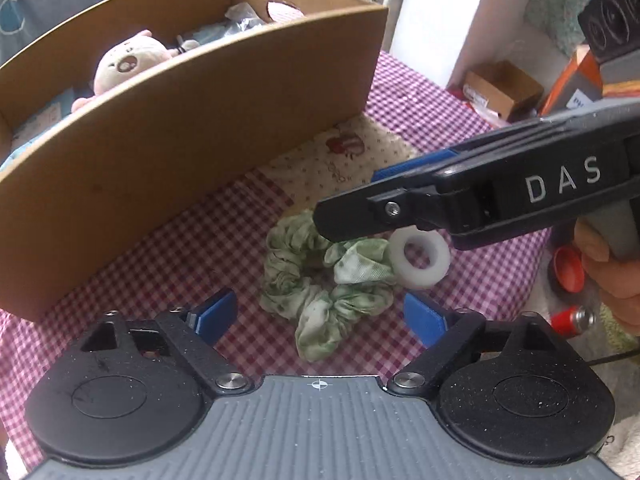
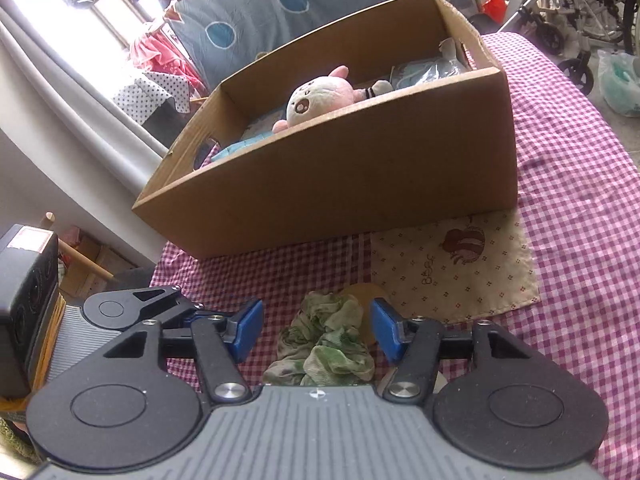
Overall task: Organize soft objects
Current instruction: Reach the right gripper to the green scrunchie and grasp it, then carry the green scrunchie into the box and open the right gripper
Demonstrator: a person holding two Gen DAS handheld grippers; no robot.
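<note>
A green and white scrunchie (image 1: pixel 324 288) lies on the checked tablecloth, in front of my open left gripper (image 1: pixel 320 316) and between its blue pads. In the right wrist view the scrunchie (image 2: pixel 326 344) sits between the blue pads of my open right gripper (image 2: pixel 316 330). The right gripper also shows in the left wrist view (image 1: pixel 352 216), reaching in from the right just above the scrunchie. A cardboard box (image 1: pixel 192 112) stands behind, holding a pink and cream plush toy (image 1: pixel 128 64), also seen in the right wrist view (image 2: pixel 320 96), and light blue soft items.
A white ring (image 1: pixel 420 258) lies beside the scrunchie on its right. A beige patterned cloth (image 2: pixel 452 268) lies flat in front of the box (image 2: pixel 340 180). An orange cap (image 1: pixel 568 268) and small red item sit at the right table edge. Boxes and clutter stand beyond the table.
</note>
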